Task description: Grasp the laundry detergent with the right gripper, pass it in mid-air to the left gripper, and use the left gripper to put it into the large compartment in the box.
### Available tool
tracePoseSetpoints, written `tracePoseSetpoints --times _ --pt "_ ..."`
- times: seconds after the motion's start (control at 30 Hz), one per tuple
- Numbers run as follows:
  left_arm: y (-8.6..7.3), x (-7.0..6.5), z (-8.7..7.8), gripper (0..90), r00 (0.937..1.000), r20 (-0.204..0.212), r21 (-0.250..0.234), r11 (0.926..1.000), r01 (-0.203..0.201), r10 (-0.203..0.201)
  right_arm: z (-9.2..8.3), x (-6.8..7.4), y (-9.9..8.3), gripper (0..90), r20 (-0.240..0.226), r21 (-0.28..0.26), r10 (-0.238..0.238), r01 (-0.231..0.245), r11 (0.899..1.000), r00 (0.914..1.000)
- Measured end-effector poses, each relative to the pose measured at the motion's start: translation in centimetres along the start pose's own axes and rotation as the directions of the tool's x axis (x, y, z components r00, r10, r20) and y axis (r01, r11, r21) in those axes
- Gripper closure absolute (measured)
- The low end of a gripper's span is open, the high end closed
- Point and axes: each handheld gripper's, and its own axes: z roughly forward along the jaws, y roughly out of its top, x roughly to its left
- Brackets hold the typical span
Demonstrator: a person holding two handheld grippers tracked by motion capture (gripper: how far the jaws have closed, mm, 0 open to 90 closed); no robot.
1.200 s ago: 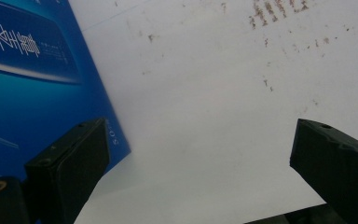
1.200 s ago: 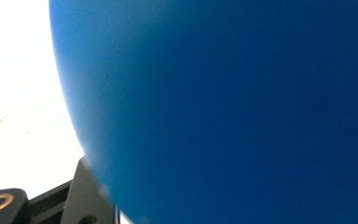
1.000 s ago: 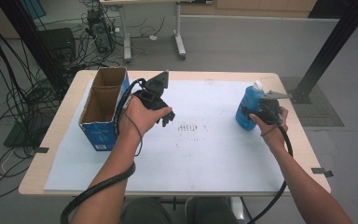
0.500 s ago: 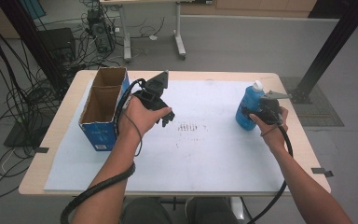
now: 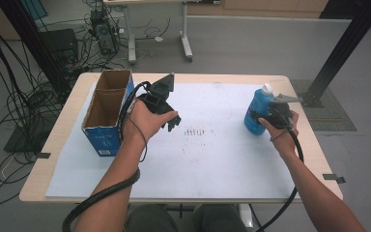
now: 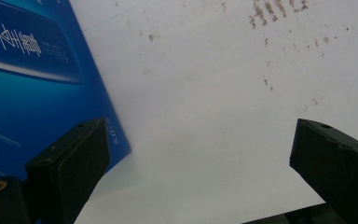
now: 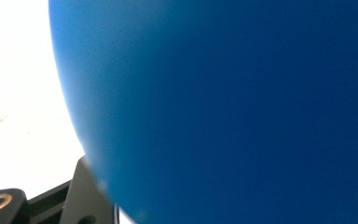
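Observation:
A blue bottle (image 5: 257, 108) with a white cap stands upright near the right edge of the white sheet (image 5: 212, 164). My right gripper (image 5: 262, 119) is shut on its lower body, and in the right gripper view the blue bottle (image 7: 237, 102) looms very close, hiding all but one black finger (image 7: 86, 191). An open-topped cardboard box with blue walls (image 5: 104, 140) stands at the left. My left gripper (image 5: 172, 121) hovers just right of it, open with nothing between its fingers. The left gripper view has the gripper (image 6: 200, 154) over bare sheet, the box wall (image 6: 32, 79) beside it.
A patch of dark smudges (image 5: 196, 131) marks the sheet's middle. The wooden table edge (image 5: 183, 198) runs around the sheet. Cables and equipment (image 5: 29, 96) lie on the floor at the left, and a black post (image 5: 338, 53) rises at the right.

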Motion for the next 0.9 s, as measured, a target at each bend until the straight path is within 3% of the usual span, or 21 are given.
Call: tracePoseSetpoints --times 0.5,0.73,0.9 --pt "-0.2 -0.1 -0.4 5.4 0.9999 0.004 -0.006 0.9999 -0.009 0.009 0.0 0.0 0.0 43.7 -0.002 0.002 0.003 -0.003 1.0 1.0" --pt "-0.6 0.3 -1.6 5.4 0.9995 0.012 -0.012 0.9995 -0.028 0.029 0.0 -0.2 0.3 44.0 -0.016 0.017 0.018 -0.017 1.0 0.9997" --pt "-0.9 0.9 -2.8 5.4 0.9988 0.006 -0.021 0.9986 -0.049 0.049 -0.7 0.0 2.3 44.1 -0.044 0.003 0.003 -0.003 1.0 0.999"
